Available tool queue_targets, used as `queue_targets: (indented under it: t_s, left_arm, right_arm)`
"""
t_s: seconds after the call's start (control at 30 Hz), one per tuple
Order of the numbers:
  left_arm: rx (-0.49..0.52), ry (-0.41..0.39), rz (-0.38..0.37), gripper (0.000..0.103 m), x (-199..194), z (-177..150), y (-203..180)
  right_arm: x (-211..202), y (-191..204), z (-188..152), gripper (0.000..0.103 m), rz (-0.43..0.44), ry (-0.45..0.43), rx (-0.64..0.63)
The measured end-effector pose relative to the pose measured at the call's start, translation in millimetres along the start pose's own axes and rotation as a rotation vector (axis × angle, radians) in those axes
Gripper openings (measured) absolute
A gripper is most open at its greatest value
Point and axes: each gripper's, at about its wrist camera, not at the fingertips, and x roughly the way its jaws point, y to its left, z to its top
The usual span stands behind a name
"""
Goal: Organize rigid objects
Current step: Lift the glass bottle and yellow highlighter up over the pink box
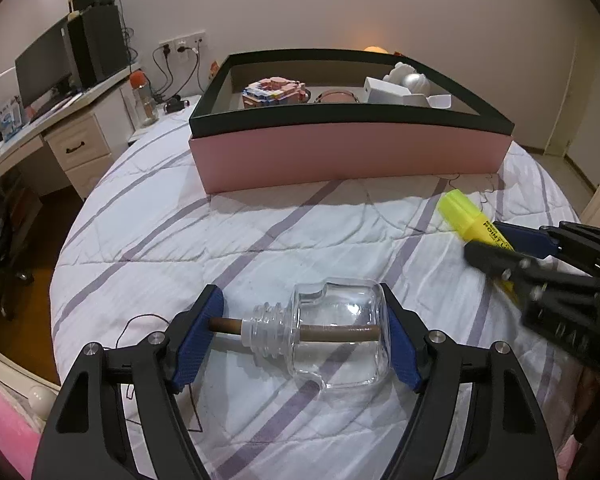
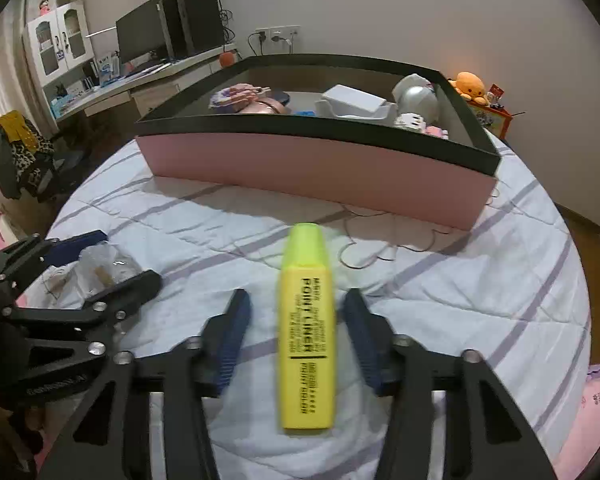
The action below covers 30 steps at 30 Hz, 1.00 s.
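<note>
Left claw (image 1: 299,293) clamped on clear bottle (image 1: 340,336), right claw (image 2: 297,297) apart around yellow highlighter (image 2: 306,344)

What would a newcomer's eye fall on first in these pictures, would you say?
Probably the bright yellow highlighter, lying on the striped bedspread between the right gripper's fingers. Next, the clear bottle with a brown stick inside, held end to end by the left gripper. Behind both sits a big pink box with a black rim, already holding small items.
</note>
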Motion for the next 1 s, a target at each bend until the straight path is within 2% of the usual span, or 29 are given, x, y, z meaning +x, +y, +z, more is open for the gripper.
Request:
queue_targets:
  t_s: [0.03, 0.2, 0.33, 0.53, 0.63, 0.83, 1.0]
  left_arm:
    - [-0.002, 0.0, 0.0, 0.077, -1.0, 0.3, -0.1]
    - [-0.072, -0.017, -0.087, 0.077, -16.3, 6.4, 6.1]
    - [-0.094, -0.122, -0.079, 0.077, -50.7, 18.9, 6.8]
    - [-0.115, -0.37, 0.041, 0.077, -124.5, 37.7, 3.2]
    - [-0.114, -0.454, 0.082, 0.077, -156.2, 42.9, 1.0]
    - [-0.108, -0.526, 0.078, 0.077, -196.6, 53.0, -3.2]
    - [-0.08, -0.605, 0.099, 0.076, -230.1, 53.6, -12.3]
  right_arm:
    - [-1.7, -3.9, -0.5, 0.027, 0.008, -0.008, 0.014]
    - [-22.7, -17.0, -4.5, 0.027, 0.102, -0.106, 0.101]
    - [-54.5, -19.5, 1.7, 0.027, 0.126, -0.207, 0.124]
    - [-122.9, -5.4, 21.5, 0.027, 0.084, -0.391, 0.067]
    - [-157.0, 4.3, 28.1, 0.027, 0.067, -0.481, 0.037]
    - [-211.2, 24.8, 35.6, 0.027, 0.049, -0.626, -0.024]
    - [-238.1, 40.7, 35.2, 0.027, 0.008, -0.678, -0.064]
